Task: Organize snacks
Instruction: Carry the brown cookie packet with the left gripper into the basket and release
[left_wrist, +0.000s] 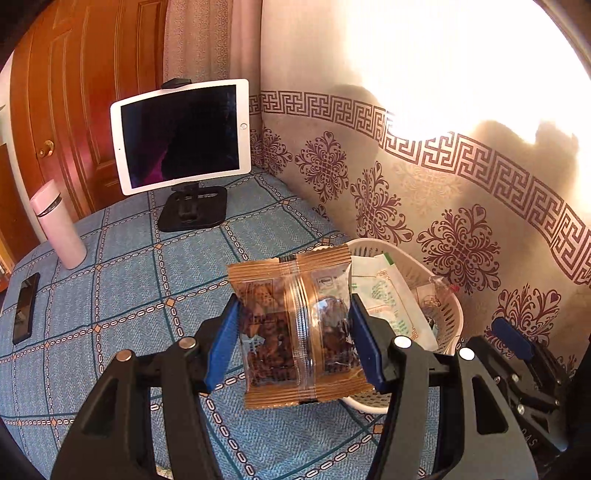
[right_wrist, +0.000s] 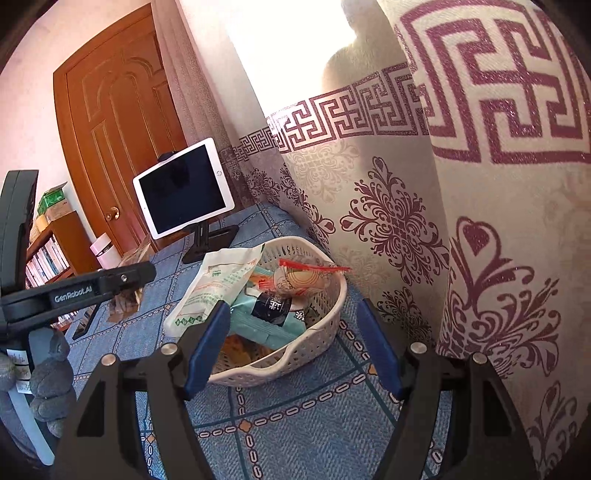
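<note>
Brown-wrapped snack packet (left_wrist: 297, 328) sits clamped in the left gripper (left_wrist: 295, 343), lifted just beside the white basket (right_wrist: 325, 325) near the table's curtain-side edge. The right gripper (right_wrist: 291, 347) hangs spread and empty. Next, judging by this: carry over the rim, then release.

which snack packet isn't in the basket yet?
The brown packet, clamped in the left gripper above the table; the other packets lie in the white basket.

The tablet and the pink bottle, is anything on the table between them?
No. In the left wrist view, only bare blue tablecloth lies between the tablet and the pink bottle.
</note>
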